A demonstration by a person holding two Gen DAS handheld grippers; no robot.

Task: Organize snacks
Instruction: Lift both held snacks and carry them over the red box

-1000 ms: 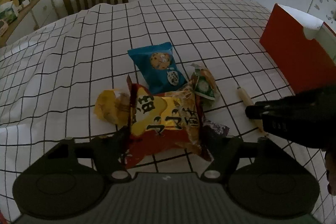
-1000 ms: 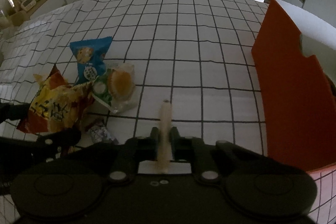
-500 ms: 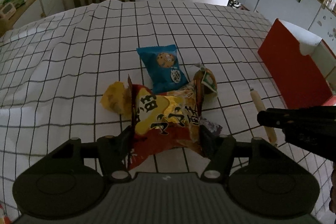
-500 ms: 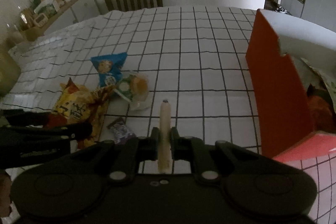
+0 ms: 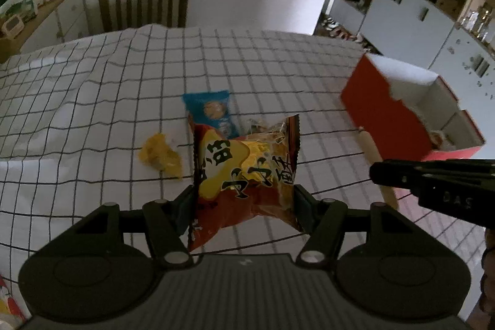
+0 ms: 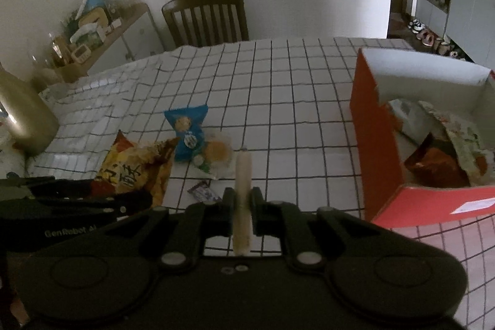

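Left gripper (image 5: 244, 201) clamps chip bag (image 5: 244, 172); tablecloth (image 5: 92, 113) beyond bare.

Pale snack stick (image 6: 243, 194) between right gripper (image 6: 242, 206) fingers (image 6: 228, 207), beside red box (image 6: 380, 144).

Between your left gripper's (image 5: 244, 200) fingers sits a chip bag (image 5: 244, 172), lifted above the table (image 5: 92, 101). Beyond it lies a cookie packet (image 5: 210, 110); left of it, a small crumpled wrapper (image 5: 161, 156). Your right gripper (image 6: 243, 206) is to the right, a stick snack (image 6: 243, 190) between its fingers. Ahead and right of it stands an open box (image 6: 380, 150) with packets inside. A chair (image 6: 207, 17) stands behind the table.
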